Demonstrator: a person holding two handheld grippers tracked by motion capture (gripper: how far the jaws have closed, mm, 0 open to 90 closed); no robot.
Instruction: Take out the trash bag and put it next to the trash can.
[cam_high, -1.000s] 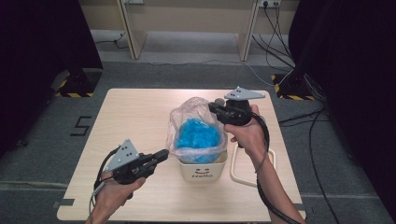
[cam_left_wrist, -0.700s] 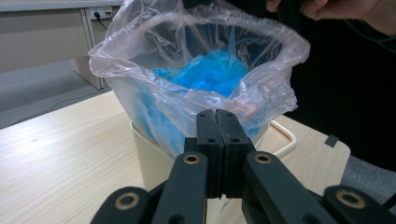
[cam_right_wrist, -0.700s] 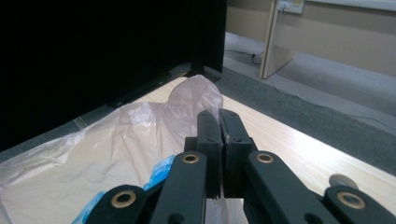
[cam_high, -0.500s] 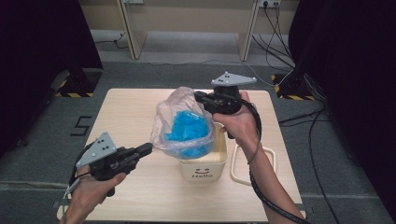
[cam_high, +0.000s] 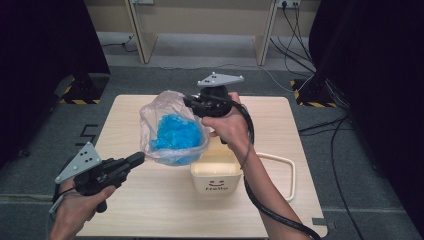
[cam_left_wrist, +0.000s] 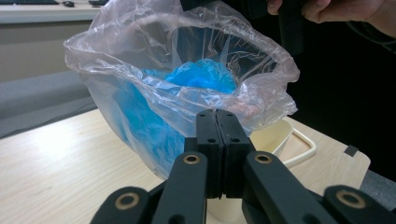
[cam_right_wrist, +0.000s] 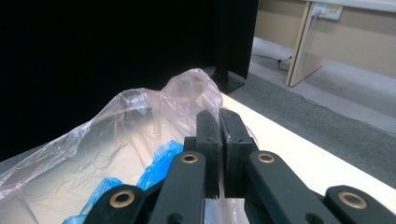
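Up above the table (cam_high: 150, 200), my right gripper (cam_high: 192, 103) pinches the rim of one clear plastic bag (cam_high: 172, 132) holding crumpled blue material (cam_high: 177, 132); it hangs beside one cream bin (cam_high: 216, 172). My left gripper (cam_high: 136, 160) is clenched, near the bag's bottom.

Lab: black curtains (cam_high: 45, 60), floor cables (cam_high: 310, 55)

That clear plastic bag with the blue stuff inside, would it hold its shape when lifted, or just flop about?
Probably floppy: the clear plastic bag is thin and crinkled, and its rim sags away from where the right hand-held gripper pinches it. It looks light, since it hangs from that one pinch. The blue stuff slumps to the bottom, so the bag would likely swing.
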